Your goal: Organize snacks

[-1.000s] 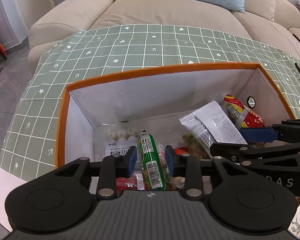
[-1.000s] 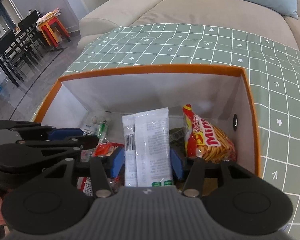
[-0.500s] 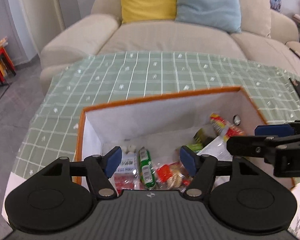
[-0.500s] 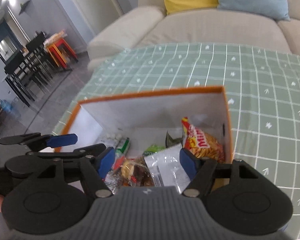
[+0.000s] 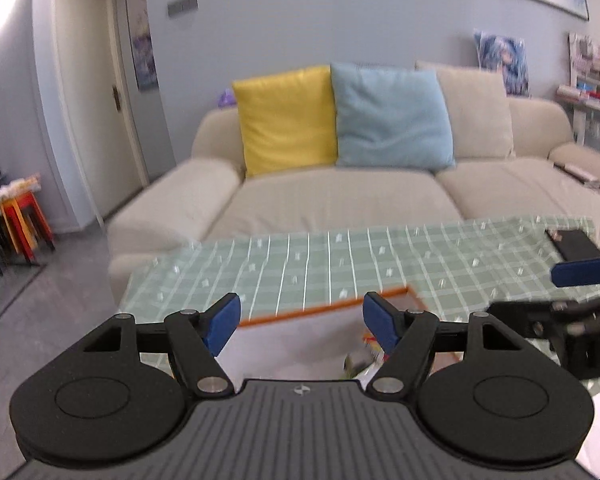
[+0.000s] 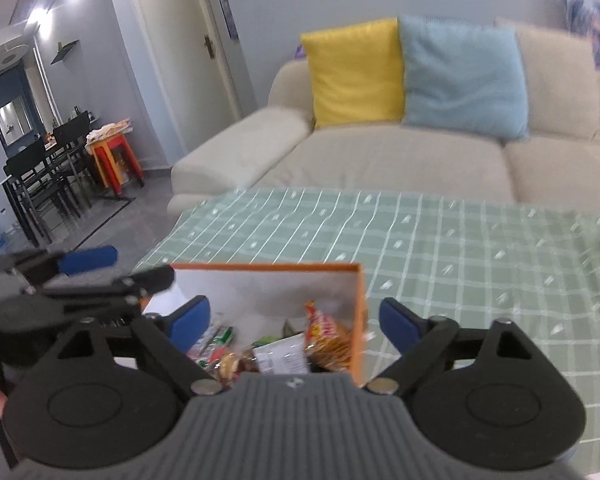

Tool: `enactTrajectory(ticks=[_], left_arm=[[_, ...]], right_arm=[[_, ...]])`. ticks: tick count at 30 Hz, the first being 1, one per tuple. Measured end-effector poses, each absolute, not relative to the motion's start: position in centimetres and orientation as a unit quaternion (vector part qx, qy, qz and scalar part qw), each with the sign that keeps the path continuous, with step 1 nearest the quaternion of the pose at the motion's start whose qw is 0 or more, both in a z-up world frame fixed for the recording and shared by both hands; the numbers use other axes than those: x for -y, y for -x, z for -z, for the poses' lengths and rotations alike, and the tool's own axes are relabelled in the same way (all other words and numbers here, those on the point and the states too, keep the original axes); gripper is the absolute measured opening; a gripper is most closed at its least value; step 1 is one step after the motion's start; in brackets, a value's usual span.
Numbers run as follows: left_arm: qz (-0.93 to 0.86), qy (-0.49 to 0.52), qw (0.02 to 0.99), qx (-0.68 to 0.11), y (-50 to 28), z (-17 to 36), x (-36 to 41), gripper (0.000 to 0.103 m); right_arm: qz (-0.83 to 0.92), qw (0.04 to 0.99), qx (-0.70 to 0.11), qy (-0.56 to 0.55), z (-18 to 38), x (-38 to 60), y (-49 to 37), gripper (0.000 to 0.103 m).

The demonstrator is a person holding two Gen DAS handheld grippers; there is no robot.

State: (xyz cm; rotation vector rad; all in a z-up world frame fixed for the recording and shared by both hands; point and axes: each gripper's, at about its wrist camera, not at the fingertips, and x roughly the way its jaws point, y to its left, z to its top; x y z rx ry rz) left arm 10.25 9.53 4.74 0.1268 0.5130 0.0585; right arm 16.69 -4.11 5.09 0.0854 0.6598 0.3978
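1. Green checked tablecloth (image 6: 440, 240) covers the low table; on it stands the orange-rimmed box (image 6: 358, 312), white inside, with the snack packets (image 6: 284, 354) heaped at its bottom; a red-and-yellow bag (image 6: 330, 338) leans by its right wall.
2. Right gripper (image 6: 296, 320) is above the box's near edge; jaws have just been opening, now spread wide, nothing between the pads.
3. Left gripper (image 5: 300, 320) likewise; jaws just opened further, spread, empty; box rim shows in the gap.
4. Beyond the table: beige sofa (image 5: 340, 200), yellow cushion (image 5: 286, 120), blue cushion (image 5: 392, 118); dark flat object (image 5: 574, 243) at the cloth's far right.
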Motion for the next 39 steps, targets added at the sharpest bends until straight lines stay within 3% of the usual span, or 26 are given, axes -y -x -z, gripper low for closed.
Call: enactTrajectory(ticks=[5,15,21,23,30,39], left_arm=[[-0.044,-0.069,0.974,-0.209,-7.6,-5.8,-7.8,0.083],[-0.037,-0.082,0.974,-0.207,-4.2,-5.1,-5.0,0.084],[-0.036,-0.068,0.967,-0.244,-3.1,-3.5,-4.8,0.085],[-0.046,-0.054,0.963,-0.261,-2.7,-2.7,-5.1,0.094],[-0.074,-0.066,0.941,-0.324,-2.5,0.4,-5.3,0.094],[-0.077,-0.067,0.934,-0.343,-1.8,1.1,-5.1,0.094]], right_arm=[[-0.176,0.945,-0.276,-0.010,-6.7,6.0,-12.9,0.098],[-0.137,0.963,-0.229,0.030,-6.9,6.6,-6.2,0.099],[-0.113,0.962,-0.244,0.043,-5.3,6.6,-3.9,0.099],[-0.107,0.960,-0.253,0.043,-4.7,6.4,-3.6,0.099],[-0.087,0.954,-0.282,0.047,-2.8,5.8,-3.3,0.099],[-0.066,0.945,-0.320,0.028,-1.4,6.3,-4.3,0.099]])
